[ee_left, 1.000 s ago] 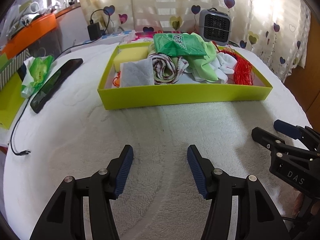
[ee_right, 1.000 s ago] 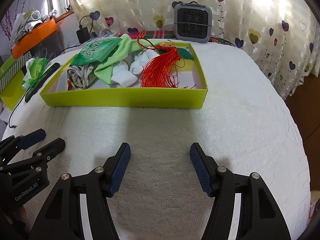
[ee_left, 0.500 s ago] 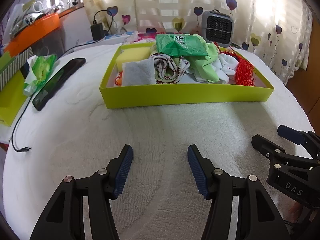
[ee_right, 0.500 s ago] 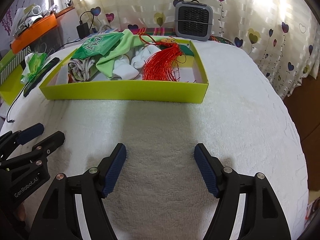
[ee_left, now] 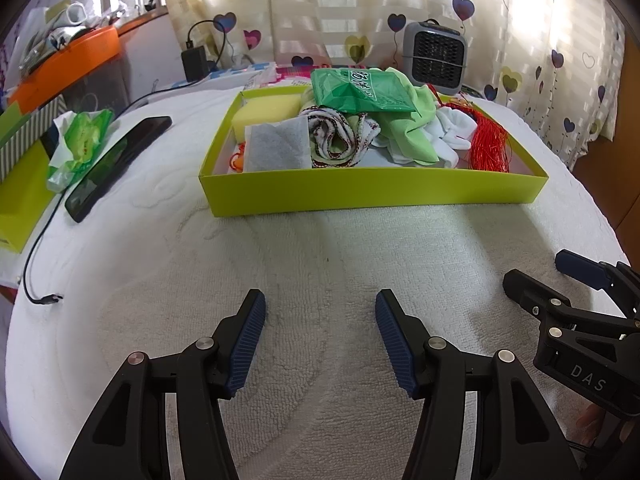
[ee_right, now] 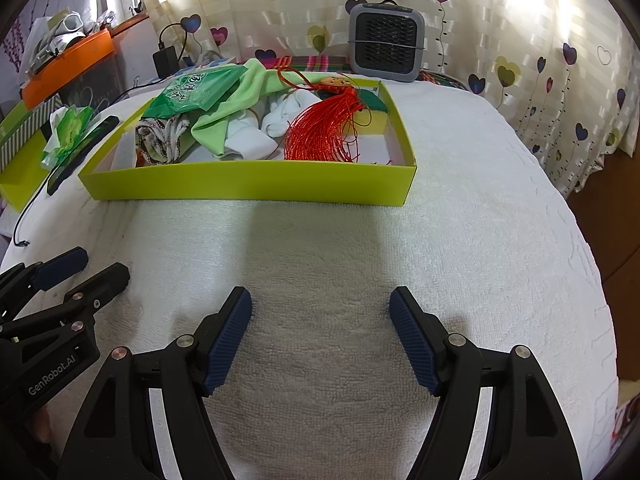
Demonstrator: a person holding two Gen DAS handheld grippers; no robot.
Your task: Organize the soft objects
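surface: white towel-covered table [ee_left: 320, 360], heart curtains behind
left view: left gripper [ee_left: 320, 316] released, empty; lime tray [ee_left: 372, 194] ahead, piled soft items
right view: right gripper [ee_right: 320, 312] spread, empty; red tassel [ee_right: 324, 132] in tray
step: likely done or idle; next, reach only if strays remain

A lived-in room of a home, arranged as a small work corner.

Sheer curtains [ee_right: 520, 40] printed with hearts hang behind the towel-covered surface [ee_right: 480, 200]. Against those curtains stands a small grey heater [ee_right: 386, 46]; to the left of the heater a charger [ee_left: 195, 63] is plugged in, and farther left sit a phone [ee_left: 116, 164] and an orange shelf [ee_left: 68, 64] cluttered with oddments.
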